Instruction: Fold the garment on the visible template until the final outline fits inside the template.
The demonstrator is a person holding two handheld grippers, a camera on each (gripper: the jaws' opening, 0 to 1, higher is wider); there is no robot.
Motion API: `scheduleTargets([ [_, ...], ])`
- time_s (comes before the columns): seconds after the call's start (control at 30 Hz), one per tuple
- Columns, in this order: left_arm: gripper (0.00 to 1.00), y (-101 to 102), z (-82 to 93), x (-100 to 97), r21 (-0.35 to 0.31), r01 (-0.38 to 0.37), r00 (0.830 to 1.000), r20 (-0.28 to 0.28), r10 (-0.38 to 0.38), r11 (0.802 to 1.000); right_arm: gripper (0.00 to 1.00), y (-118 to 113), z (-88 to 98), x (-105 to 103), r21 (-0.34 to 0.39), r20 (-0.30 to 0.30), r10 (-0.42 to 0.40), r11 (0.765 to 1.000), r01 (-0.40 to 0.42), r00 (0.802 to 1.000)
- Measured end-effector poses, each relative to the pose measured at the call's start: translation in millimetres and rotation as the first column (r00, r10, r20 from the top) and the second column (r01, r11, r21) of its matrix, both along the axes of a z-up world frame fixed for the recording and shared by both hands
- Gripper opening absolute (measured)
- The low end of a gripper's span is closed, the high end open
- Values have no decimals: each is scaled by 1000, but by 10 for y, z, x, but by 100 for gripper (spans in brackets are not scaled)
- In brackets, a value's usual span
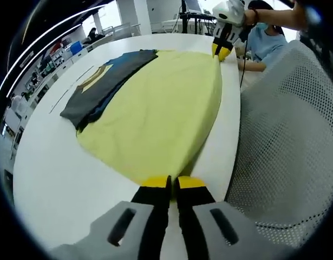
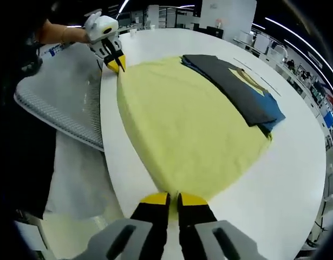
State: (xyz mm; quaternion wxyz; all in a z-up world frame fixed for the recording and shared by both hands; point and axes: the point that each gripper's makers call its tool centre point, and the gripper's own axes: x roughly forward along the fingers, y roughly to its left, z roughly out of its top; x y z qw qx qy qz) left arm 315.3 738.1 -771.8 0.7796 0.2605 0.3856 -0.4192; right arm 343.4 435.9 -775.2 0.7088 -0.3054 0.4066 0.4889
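left gripper (image 1: 173,184) clenched on yellow garment (image 1: 161,108) corner at tabletop (image 1: 52,184) near edge | yellow garment spread flat along that edge, dark folded clothes (image 1: 104,86) on its far side | right gripper (image 2: 173,199) clenched on opposite corner, mesh chair (image 2: 63,92) beside

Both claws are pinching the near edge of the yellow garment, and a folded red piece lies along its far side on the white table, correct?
Not red: the folded piece along the yellow garment's far side is dark grey over blue, as the right gripper view shows. The rest holds.

bare table (image 1: 58,179) beyond garment (image 1: 161,108), mesh chair (image 1: 285,141) alongside
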Motion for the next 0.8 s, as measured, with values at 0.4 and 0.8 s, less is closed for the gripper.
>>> scheduleTargets([
  [0.4, 0, 21, 74, -73, -3, -14, 1000, -1, 14, 1000, 0, 6, 46, -132, 33, -45, -3, 999, 4, 999],
  [0.8, 0, 13, 127, -341, -42, -30, 998, -57, 28, 999, 0, -13, 90, -427, 95, -149, -6, 995, 20, 989],
])
